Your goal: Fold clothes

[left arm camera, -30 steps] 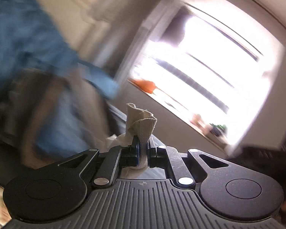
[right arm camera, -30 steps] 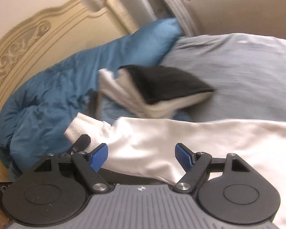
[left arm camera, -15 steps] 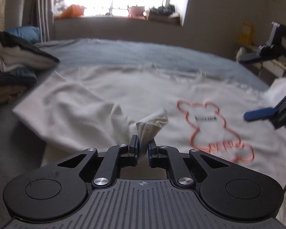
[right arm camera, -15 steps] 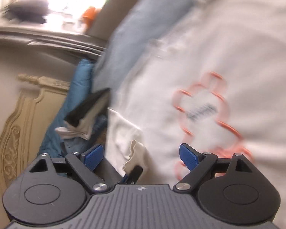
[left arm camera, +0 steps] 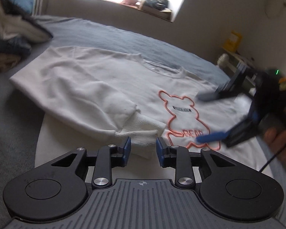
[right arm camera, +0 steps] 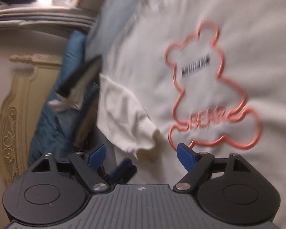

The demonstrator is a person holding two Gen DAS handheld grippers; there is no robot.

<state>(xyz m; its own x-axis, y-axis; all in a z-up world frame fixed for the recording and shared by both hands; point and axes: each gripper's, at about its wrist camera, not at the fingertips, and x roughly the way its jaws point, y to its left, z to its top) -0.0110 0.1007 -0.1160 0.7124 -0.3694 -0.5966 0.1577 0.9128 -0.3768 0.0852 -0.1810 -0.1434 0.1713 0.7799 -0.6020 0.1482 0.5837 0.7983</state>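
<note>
**Operator:** Where is the garment, and how do the jaws stand?

**Manual:** The white sweatshirt [left arm camera: 108, 80] lies face up on the grey bedspread [left arm camera: 124, 38]. Take the orange bear print [left arm camera: 183, 118] on its chest as your landmark. One sleeve is folded in across the body; its ribbed cuff [left arm camera: 143, 135] lies just beside the bear's foot. Your left gripper [left arm camera: 143, 148] has just been opening: its jaws stand narrow, the cuff between them, the pads no longer pressing it. Your right gripper [right arm camera: 142, 155] stands wide and empty above the sweatshirt, near the bear's foot.

**Operator:** How will the fabric handle?

**Manual:** Expect it to be soft, limp and light, with no stiffness to hold a crease. It will probably sag and drag on the bedspread when lifted. Take hold at the thick ribbed edges, cuff or hem, rather than the thin body cloth beside the bear.

**Operator:** Any containers?

**Manual:** None visible. A pile of other clothes [left arm camera: 11, 38] lies well apart from the bear, beyond the folded sleeve, towards the headboard [right arm camera: 17, 114].
</note>
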